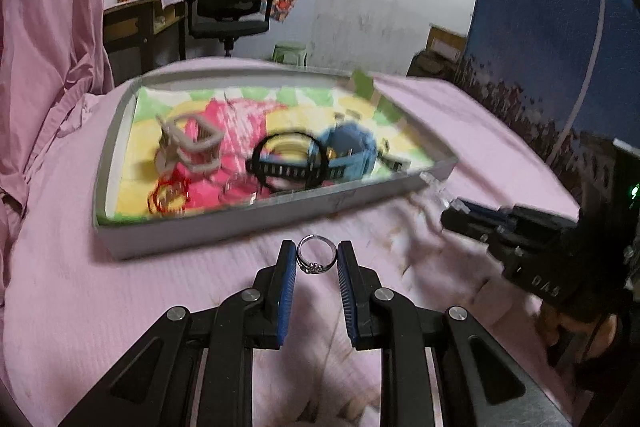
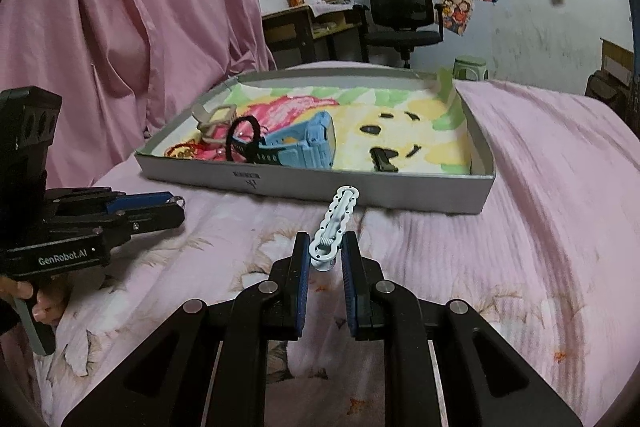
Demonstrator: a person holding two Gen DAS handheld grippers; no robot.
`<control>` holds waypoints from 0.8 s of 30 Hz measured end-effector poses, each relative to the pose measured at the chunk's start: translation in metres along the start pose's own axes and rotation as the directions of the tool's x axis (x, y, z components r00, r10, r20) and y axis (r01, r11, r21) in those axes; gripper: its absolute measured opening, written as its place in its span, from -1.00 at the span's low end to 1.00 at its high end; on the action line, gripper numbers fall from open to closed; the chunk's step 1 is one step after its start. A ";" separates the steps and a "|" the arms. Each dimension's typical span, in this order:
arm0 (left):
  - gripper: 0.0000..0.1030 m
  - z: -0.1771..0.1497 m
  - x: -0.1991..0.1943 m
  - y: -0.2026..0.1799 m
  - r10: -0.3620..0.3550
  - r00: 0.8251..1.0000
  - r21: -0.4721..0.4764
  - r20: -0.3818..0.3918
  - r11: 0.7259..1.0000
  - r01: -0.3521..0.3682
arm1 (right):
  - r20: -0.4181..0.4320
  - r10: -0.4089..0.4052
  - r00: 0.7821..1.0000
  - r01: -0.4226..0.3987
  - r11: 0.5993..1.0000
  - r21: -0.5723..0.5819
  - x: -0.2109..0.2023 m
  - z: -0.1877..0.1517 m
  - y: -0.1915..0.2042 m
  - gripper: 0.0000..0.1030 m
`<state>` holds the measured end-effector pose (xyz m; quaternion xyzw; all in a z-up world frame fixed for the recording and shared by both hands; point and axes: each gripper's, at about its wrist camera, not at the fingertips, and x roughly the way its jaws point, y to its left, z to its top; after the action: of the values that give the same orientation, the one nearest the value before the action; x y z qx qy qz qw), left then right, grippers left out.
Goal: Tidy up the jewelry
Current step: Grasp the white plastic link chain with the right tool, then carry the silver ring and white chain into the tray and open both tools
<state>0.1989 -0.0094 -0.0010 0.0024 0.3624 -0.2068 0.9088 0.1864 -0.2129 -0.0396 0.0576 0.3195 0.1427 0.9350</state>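
Observation:
My left gripper (image 1: 317,251) is shut on a silver ring (image 1: 316,254) and holds it above the pink bedspread, just in front of the shallow white box (image 1: 256,223). My right gripper (image 2: 325,243) is shut on a white hair clip (image 2: 335,223), which points toward the box (image 2: 360,193). The box, lined with a colourful cloth, holds a blue watch (image 2: 308,143), a black band (image 2: 240,141), a beige clip (image 2: 210,121) and a red bracelet (image 1: 166,197). The left gripper (image 2: 168,205) also shows in the right wrist view at the left, and the right gripper (image 1: 460,215) in the left wrist view at the right.
The box lies on a bed with a pink cover (image 2: 560,207). Pink curtains (image 2: 140,27) hang at the left. A black office chair (image 2: 404,11), a desk (image 2: 304,27) and a green stool (image 2: 470,67) stand behind the bed. A blue board (image 1: 540,27) stands at the right.

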 end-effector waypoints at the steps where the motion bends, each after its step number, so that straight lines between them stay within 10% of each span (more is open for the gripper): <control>1: -0.61 0.004 -0.002 0.000 -0.003 1.000 -0.008 0.016 1.000 0.003 | 0.006 0.002 1.000 -0.002 1.000 -0.001 -0.001 0.003 0.000 -0.73; 11: -0.61 0.056 0.009 0.008 0.064 0.993 -0.024 0.101 0.998 -0.062 | 0.062 -0.019 0.998 0.020 1.000 -0.022 0.007 0.052 -0.001 -0.73; 24: -0.61 0.081 0.071 0.045 0.092 0.995 -0.134 -0.037 0.986 -0.096 | -0.088 -0.059 0.994 0.059 0.998 0.004 0.075 0.095 -0.023 -0.73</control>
<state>0.3151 -0.0075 0.0049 -0.0390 0.3889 -0.1387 0.9099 0.3064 -0.2137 -0.0127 0.0447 0.3623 0.1164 0.9237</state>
